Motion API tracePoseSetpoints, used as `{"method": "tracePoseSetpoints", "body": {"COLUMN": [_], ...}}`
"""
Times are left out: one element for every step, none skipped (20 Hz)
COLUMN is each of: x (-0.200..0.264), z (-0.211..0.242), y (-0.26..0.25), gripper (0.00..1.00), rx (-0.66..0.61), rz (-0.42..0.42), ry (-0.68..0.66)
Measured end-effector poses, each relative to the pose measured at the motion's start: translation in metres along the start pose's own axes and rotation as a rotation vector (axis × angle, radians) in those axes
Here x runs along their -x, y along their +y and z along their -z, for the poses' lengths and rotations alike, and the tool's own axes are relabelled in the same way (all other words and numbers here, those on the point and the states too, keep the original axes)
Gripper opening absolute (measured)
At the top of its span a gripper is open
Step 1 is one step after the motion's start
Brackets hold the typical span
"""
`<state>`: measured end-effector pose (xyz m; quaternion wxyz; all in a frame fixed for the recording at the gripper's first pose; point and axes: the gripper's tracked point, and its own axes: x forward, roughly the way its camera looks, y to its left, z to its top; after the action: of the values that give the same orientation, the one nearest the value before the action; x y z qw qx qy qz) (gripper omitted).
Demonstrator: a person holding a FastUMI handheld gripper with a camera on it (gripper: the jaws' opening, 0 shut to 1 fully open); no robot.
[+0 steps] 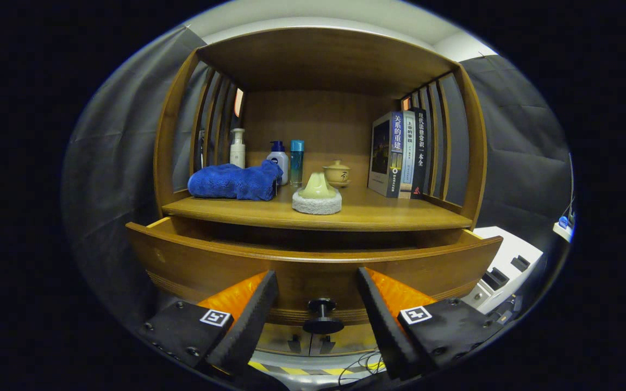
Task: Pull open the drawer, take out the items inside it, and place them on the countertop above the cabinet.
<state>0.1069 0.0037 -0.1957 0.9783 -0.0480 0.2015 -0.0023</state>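
The hand-held gripper (317, 304) faces the front of a wooden cabinet, its two fingers (250, 315) spread wide and pinching nothing. Between them, close in, sits the drawer's dark round knob (322, 316), with clear space on either side, so neither finger touches it. The drawer (313, 271) is pulled partly out: its curved front panel stands forward of the cabinet body, and a dark gap shows between its top edge and the worktop above. What lies inside the drawer cannot be made out from this low angle. The worktop (378, 214) stretches beyond and above the fingers, under an arched wooden hood with slatted sides. On it, at the left, rests a folded blue towel (234, 182), with a white pump bottle (237, 147) behind it and a blue-capped white bottle (279, 163) and a slim teal bottle (296, 162) just beside its right end. Near the worktop's front middle stands a pale green cone-shaped piece on a round grey base (317, 195), and behind it a small lidded tea bowl (337, 174). A row of upright books (400, 155) leans against the right slats.
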Motion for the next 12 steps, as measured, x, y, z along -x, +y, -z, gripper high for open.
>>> {"method": "tracePoseSetpoints", "body": {"x": [-0.005, -0.01, -0.015, -0.02, -0.024, -0.029, -0.03, -0.033, -0.037, -0.041, -0.044, -0.048], "z": [-0.001, -0.002, -0.003, -0.004, -0.005, -0.007, -0.01, -0.011, -0.011, -0.011, -0.012, -0.012], "y": [0.0, 0.0, 0.0, 0.0, -0.001, 0.0, 0.002, 0.002, 0.0, 0.0, 0.0, 0.0], "gripper": [0.98, 0.98, 0.98, 0.98, 0.98, 0.98, 0.98, 0.98, 0.98, 0.98, 0.98, 0.98], "rx": [-0.004, -0.006, -0.004, 0.0, 0.0, -0.003, -0.006, -0.006, -0.007, -0.007, -0.008, -0.009], "rz": [-0.001, -0.002, -0.001, 0.0, 0.0, 0.0, 0.0, 0.0, 0.001, 0.001, 0.001, 0.0], "ry": [0.001, 0.001, 0.002, 0.002, 0.003, 0.004, 0.006, 0.008, 0.009, 0.01, 0.011, 0.01]}}
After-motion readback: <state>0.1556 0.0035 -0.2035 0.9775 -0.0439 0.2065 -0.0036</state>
